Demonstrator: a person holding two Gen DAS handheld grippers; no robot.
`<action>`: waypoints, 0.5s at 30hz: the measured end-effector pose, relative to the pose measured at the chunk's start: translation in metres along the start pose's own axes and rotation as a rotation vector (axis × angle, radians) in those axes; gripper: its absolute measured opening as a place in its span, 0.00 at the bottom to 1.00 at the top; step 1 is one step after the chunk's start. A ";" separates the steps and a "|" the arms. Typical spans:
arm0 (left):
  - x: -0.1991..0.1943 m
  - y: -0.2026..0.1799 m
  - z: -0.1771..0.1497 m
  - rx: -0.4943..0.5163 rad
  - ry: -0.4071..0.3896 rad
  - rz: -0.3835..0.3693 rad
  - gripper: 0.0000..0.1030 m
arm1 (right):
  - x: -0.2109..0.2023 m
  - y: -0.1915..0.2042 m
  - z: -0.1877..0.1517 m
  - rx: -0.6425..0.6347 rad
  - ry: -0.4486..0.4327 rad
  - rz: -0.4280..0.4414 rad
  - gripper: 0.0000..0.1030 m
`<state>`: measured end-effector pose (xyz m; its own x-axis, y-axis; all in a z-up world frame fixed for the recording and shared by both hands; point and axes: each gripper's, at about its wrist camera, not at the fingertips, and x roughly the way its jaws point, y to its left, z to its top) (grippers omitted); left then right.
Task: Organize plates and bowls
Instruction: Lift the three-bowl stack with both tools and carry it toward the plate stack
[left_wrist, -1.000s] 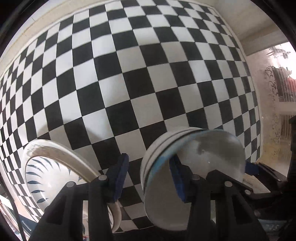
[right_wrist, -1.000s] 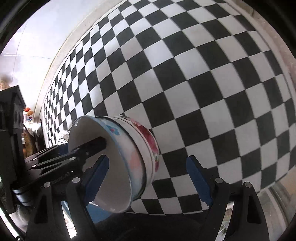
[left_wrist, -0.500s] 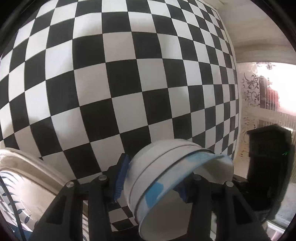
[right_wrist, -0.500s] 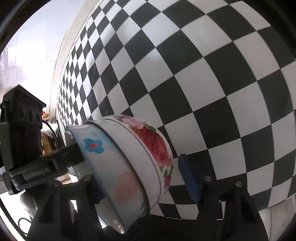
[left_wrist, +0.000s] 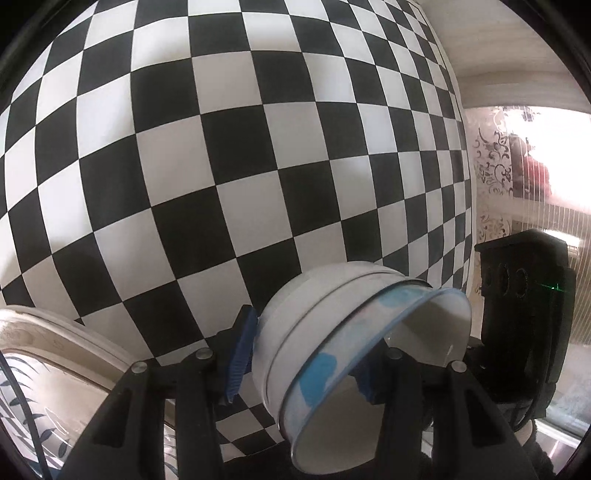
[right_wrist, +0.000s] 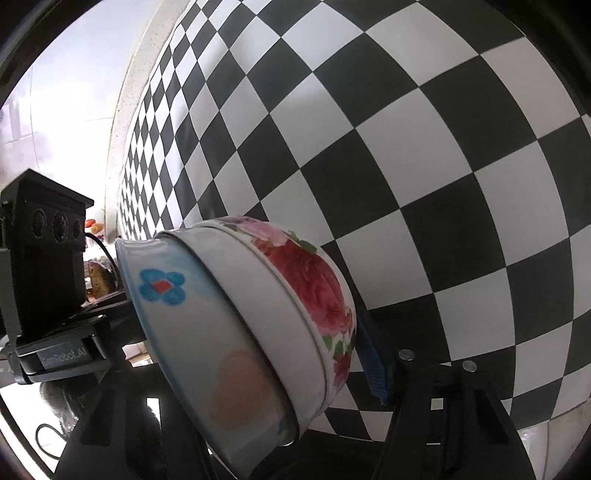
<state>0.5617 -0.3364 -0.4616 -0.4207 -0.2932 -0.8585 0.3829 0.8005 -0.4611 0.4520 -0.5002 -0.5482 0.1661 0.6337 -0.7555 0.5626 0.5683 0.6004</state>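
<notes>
Two nested bowls hang tilted over the checkered cloth (left_wrist: 258, 166). The outer bowl (right_wrist: 314, 280) is white with red roses, and the inner bowl (right_wrist: 166, 291) has blue flowers. My left gripper (left_wrist: 303, 369) is shut on the stack's wall: one blue pad (left_wrist: 240, 354) lies against the outside and the other sits inside the inner bowl (left_wrist: 406, 332). My right gripper (right_wrist: 277, 369) has its jaws closing around the same stack. Its right pad (right_wrist: 373, 365) touches the rose bowl's base, while its left finger is hidden behind the bowls.
A cream plate (left_wrist: 55, 321) with dark leaf marks lies at the lower left of the left wrist view. The cloth's edge runs down the right side (left_wrist: 465, 184), with a bright patterned window beyond. Each gripper's black body shows in the other's view.
Both grippers have tipped downward and sunk toward the cloth. The right jaws have narrowed from wide apart until the right pad meets the rose bowl. The stack now rests against the left gripper's outer pad.
</notes>
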 end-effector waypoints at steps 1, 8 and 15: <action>0.000 0.000 -0.001 0.001 -0.007 0.003 0.44 | -0.001 -0.001 0.000 -0.005 -0.001 0.006 0.60; -0.001 -0.004 -0.007 -0.002 -0.024 0.033 0.42 | -0.006 -0.019 -0.005 0.007 0.010 0.057 0.57; -0.006 -0.006 -0.013 -0.010 -0.050 0.053 0.42 | -0.010 -0.015 -0.009 -0.019 0.005 0.066 0.57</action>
<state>0.5511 -0.3333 -0.4509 -0.3587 -0.2757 -0.8918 0.3950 0.8208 -0.4126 0.4343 -0.5103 -0.5470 0.1978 0.6728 -0.7129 0.5352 0.5352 0.6535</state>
